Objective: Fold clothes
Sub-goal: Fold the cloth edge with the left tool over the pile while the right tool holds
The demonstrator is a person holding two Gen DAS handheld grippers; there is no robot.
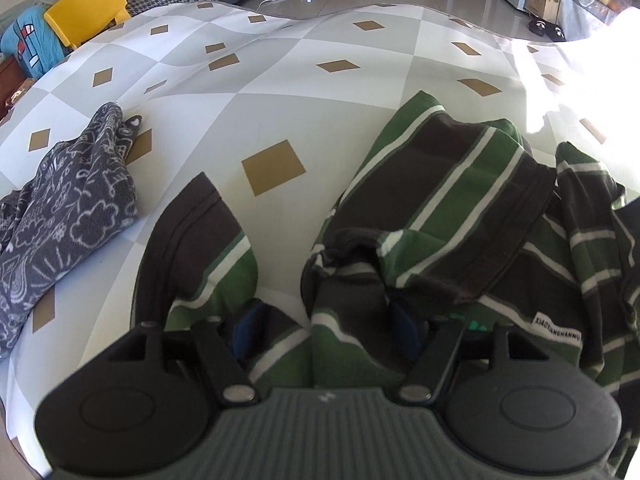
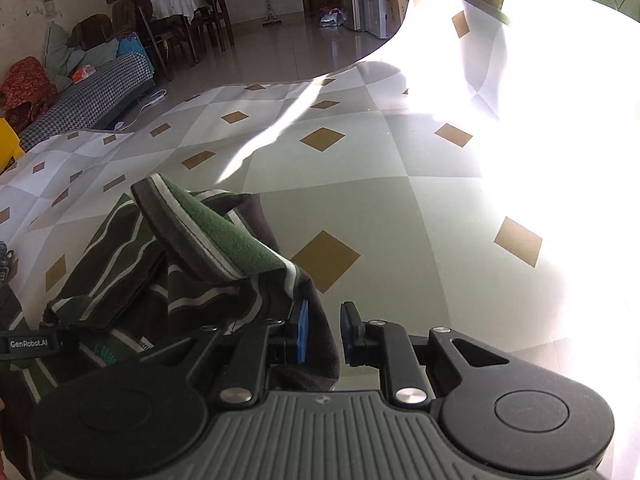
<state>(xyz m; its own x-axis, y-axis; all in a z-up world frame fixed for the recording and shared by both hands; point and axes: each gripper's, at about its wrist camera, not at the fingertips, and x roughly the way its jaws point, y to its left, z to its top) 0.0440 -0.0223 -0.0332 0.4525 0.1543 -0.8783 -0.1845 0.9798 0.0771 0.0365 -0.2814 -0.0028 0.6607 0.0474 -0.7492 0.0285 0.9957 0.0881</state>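
- Striped shirt (image 1: 452, 208) bunched on worktop (image 1: 280, 92), running rightward from left gripper (image 1: 320, 332) to right gripper (image 2: 324, 330);
- Left jaws spread, fabric between; right jaws clamping an edge; patterned garment (image 1: 68, 216) apart, leftward.

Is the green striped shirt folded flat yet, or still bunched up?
Still bunched. The green striped shirt lies crumpled in overlapping layers on the patterned cloth, with fabric between the left gripper fingers and draped into the right gripper.

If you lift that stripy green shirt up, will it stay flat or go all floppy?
Probably floppy: the striped shirt already lies bunched and creased on the tablecloth. It likely droops either side of the left gripper. It looks light, since thin folds stand up by the right gripper.
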